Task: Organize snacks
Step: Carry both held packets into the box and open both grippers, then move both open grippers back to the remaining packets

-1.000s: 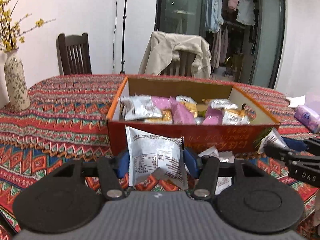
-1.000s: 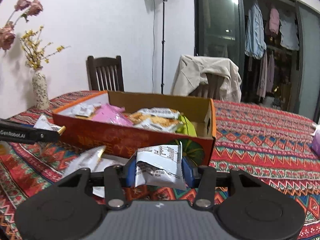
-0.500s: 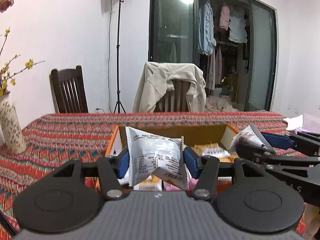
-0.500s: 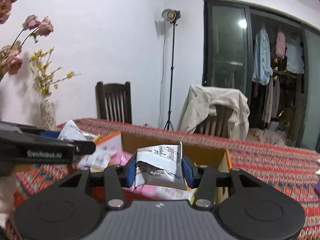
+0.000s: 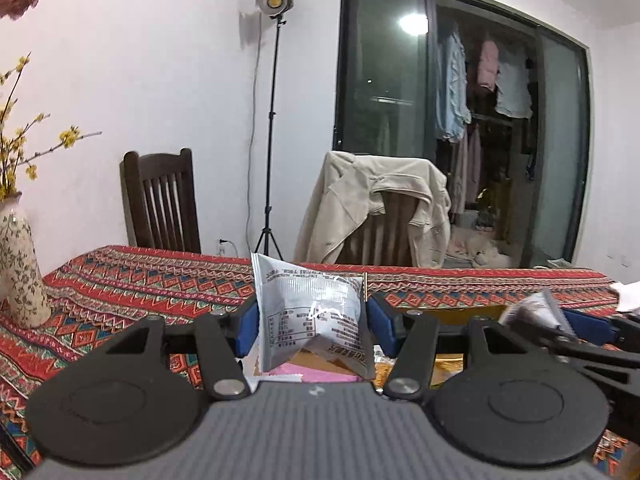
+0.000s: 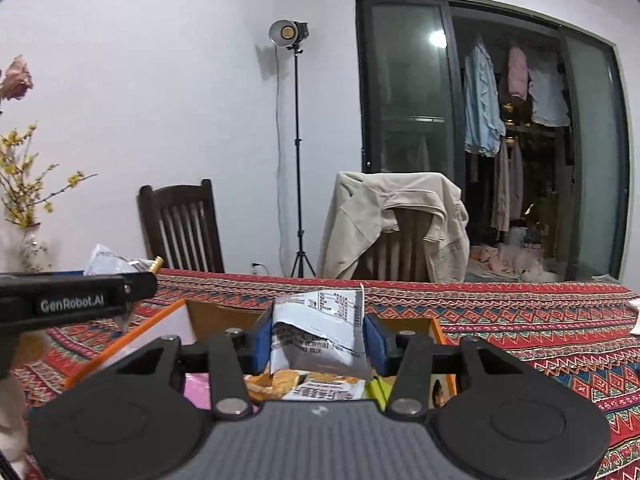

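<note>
The left gripper (image 5: 312, 322) is clamped on a silver snack packet (image 5: 310, 316): both blue pads press its side edges, one at 9 o'clock and one at 3 o'clock of the packet, so the jaws stand only as far apart as the packet is wide. The packet sits upright between the pads, its top edge rising above them toward 12 o'clock and its lower corners hanging below. It is crinkled foil with small black print and a table on its face.

The right gripper (image 6: 318, 338) grips a second packet (image 6: 320, 330) the same way, blue pads tight on its left and right edges. This one is white-grey with black print, creased across the middle, with a thin torn corner sticking up at 1 o'clock.

Both packets are held above an open cardboard box (image 6: 132, 340) with orange rims, which lies at 6 o'clock under the fingers on a red patterned tablecloth (image 6: 520, 320). Inside the box, pink, yellow and green wrappers (image 6: 312, 388) show just below the right gripper's packet. In the left wrist view the right gripper appears at 3 o'clock; in the right wrist view the left one appears at 9 o'clock.
</note>
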Available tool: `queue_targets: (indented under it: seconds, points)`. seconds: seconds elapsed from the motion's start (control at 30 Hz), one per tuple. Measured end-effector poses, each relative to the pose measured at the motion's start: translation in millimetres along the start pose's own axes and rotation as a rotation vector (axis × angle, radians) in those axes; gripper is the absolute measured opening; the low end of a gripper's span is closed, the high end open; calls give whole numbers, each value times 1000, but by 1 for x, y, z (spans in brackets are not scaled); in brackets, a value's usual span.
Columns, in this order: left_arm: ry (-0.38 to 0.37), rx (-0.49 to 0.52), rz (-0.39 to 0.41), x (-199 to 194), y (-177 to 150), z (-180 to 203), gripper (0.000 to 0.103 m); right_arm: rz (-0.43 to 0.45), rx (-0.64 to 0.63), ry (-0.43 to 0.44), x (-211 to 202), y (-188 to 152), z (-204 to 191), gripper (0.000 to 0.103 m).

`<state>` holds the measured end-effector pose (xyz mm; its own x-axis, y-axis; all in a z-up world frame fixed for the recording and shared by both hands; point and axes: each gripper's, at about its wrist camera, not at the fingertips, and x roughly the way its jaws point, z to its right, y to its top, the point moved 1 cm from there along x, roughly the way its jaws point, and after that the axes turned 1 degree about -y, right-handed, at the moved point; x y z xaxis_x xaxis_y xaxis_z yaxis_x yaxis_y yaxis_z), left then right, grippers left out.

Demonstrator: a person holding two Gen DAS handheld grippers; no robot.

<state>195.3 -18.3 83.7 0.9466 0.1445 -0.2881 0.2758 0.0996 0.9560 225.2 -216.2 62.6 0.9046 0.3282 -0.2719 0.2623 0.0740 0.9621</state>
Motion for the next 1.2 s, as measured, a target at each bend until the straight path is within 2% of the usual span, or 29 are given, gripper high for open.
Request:
queue_targets:
  seconds: [0.2, 0.27, 0.33, 0.4, 0.47, 0.5, 0.53, 0.93, 1.2]
  points:
    - [2, -3, -39, 20, -15, -7, 58, -31, -9, 12, 12, -16, 0, 47]
    - [-3, -4, -49, 23, -18, -9, 60, -52, -10, 12, 16, -19, 2, 48]
    - [-21, -13, -42, 21, -20, -13, 66, -78, -11, 19, 18, -23, 1, 62]
    - [-38, -22, -31, 17, -21, -17, 82, -85, -7, 19, 17, -24, 2, 70]
    - [-37, -30, -13, 13, -21, -19, 103, -90, 5, 14, 17, -22, 4, 83]
    - [-33, -34, 2, 10, -21, -20, 103, -92, 11, 12, 16, -22, 5, 97]
    - [-28, -37, 16, 8, -21, -20, 103, -99, 14, 9, 16, -24, 6, 103]
    - [-23, -39, 32, 0, -15, -17, 103, -101, 13, -17, 14, -24, 5, 103]
    - [-45, -42, 23, -18, -4, -12, 103, -54, -11, -37, -13, -10, -1, 103]
